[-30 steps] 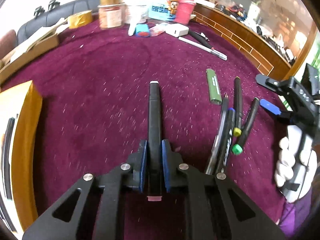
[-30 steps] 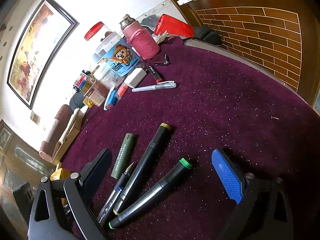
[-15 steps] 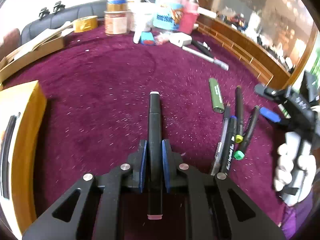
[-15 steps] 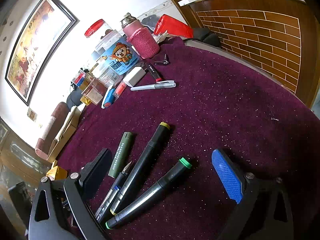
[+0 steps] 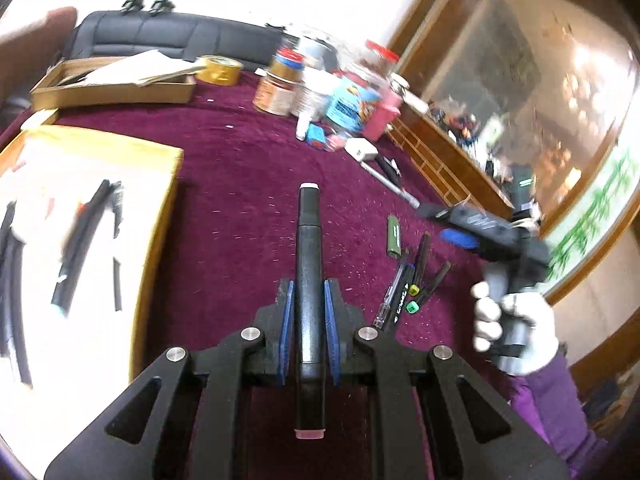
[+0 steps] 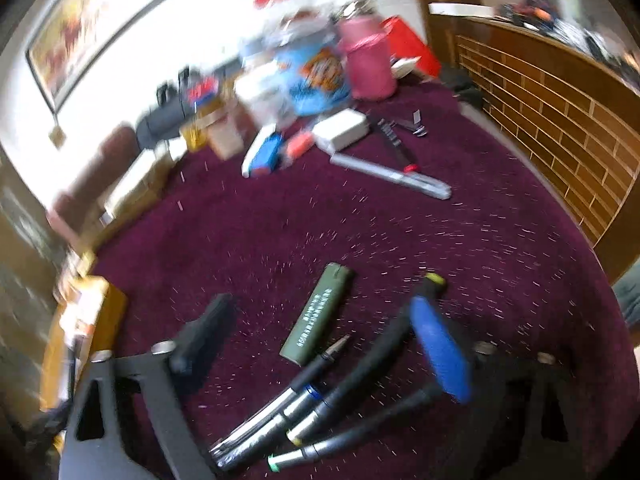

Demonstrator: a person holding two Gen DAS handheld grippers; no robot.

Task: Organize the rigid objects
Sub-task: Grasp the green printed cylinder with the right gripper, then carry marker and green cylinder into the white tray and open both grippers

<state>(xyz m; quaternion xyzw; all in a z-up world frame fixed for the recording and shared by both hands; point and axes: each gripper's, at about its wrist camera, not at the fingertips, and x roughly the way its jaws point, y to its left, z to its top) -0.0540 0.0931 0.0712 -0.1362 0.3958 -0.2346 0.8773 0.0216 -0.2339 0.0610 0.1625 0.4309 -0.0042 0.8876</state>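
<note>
While the right gripper [image 6: 320, 344] is hanging wide open and empty, a black marker [image 5: 308, 280] is being clamped by the left gripper [image 5: 308, 312], likely for carrying to the yellow box [image 5: 160, 216] at the table's left edge.

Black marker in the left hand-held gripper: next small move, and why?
Probably carry it left over the yellow box and release. The left hand-held gripper is shut on the black marker, lifted off the cloth, and the box already holds similar dark pens.
</note>
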